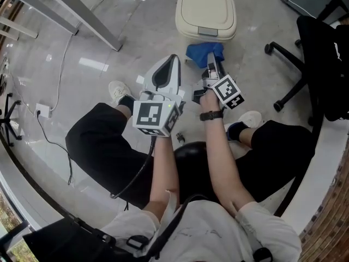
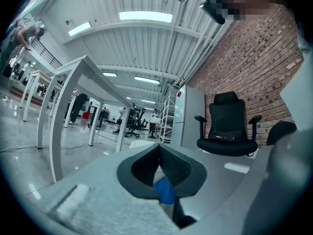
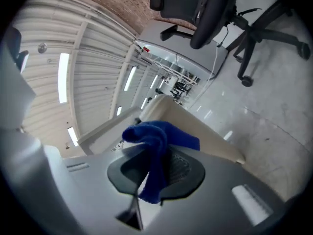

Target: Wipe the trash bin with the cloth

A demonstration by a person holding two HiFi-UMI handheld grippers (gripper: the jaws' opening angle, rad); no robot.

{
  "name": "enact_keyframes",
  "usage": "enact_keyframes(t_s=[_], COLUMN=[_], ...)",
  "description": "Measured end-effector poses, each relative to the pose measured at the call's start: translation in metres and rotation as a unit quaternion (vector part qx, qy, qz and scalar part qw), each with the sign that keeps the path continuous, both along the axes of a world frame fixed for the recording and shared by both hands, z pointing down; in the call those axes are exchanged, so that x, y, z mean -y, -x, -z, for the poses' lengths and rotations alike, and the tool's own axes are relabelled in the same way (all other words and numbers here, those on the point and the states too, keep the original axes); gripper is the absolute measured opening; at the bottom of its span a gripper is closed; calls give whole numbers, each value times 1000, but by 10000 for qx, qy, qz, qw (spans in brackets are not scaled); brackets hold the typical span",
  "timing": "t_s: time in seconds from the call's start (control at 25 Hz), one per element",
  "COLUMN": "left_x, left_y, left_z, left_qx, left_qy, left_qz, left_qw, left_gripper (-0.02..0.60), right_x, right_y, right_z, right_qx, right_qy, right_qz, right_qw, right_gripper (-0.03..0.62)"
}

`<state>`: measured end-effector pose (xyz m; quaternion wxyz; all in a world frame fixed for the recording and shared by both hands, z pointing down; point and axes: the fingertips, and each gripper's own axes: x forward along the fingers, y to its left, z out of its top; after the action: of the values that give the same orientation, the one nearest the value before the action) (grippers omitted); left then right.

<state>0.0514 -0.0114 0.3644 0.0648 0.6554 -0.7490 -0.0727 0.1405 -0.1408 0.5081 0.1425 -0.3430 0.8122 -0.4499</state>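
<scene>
A cream trash bin (image 1: pixel 206 11) with a shut lid stands on the floor ahead of the seated person. In the head view my right gripper (image 1: pixel 210 67) is shut on a blue cloth (image 1: pixel 202 52), which hangs just in front of the bin's near side. The right gripper view shows the cloth (image 3: pixel 156 141) bunched between the jaws of my right gripper (image 3: pixel 152 159), with the bin (image 3: pixel 208 131) right behind it. My left gripper (image 1: pixel 172 59) is held left of the cloth, its jaws together and holding nothing. Past the left gripper (image 2: pixel 159 148), a bit of the blue cloth (image 2: pixel 165 191) shows.
A black office chair (image 1: pixel 319 59) stands at the right, close to the bin. Grey table legs (image 1: pixel 71 10) cross the upper left. A power strip with its cable (image 1: pixel 43 111) lies on the glossy floor at the left. The person's legs and shoes (image 1: pixel 117 90) flank the grippers.
</scene>
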Motion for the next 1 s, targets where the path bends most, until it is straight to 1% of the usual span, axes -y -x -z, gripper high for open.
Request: enact_keyframes(t_s=[0.12,0.2,0.36,0.44,0.56,0.68,0.76,0.84,0.92,1.0], left_x=[5,8,24,32,38,39,36,35,35,35], left_y=[2,5,10,16,26,36,35,28,20,7], left_z=[-11,-21,-37,-42,-57,-73,-81,-84,-83,-74], left_qx=[19,-39,-40,-36,-128,-236,-292,-311,-316,-315], left_qy=[118,236,346,376,509,647,685,601,542,512], left_qz=[-65,-69,-77,15,226,627,883,1052,1206,1314], left_qw=[9999,9997,9994,9993,9984,9957,9933,9921,9907,9895], left_gripper=[0,0,0,0,0,0,0,0,0,0], right_x=[1,-2,5,5,8,7,2,-1,-2,-5], right_y=[-6,-8,-1,8,16,22,20,14,6,-10], right_z=[-54,-92,-152,-179,-216,-248,-260,-256,-235,-203], right_qx=[-474,-714,-913,-985,-1129,-1333,-1415,-1395,-1305,-1228], right_qy=[413,745,1205,1371,1588,1732,1813,1788,1641,1454], right_qz=[-106,-114,-2,154,370,703,953,1155,1278,1304], right_qw=[9980,9946,9885,9855,9801,9733,9685,9671,9694,9730], right_gripper=[58,58,58,58,58,60,60,60,60,60])
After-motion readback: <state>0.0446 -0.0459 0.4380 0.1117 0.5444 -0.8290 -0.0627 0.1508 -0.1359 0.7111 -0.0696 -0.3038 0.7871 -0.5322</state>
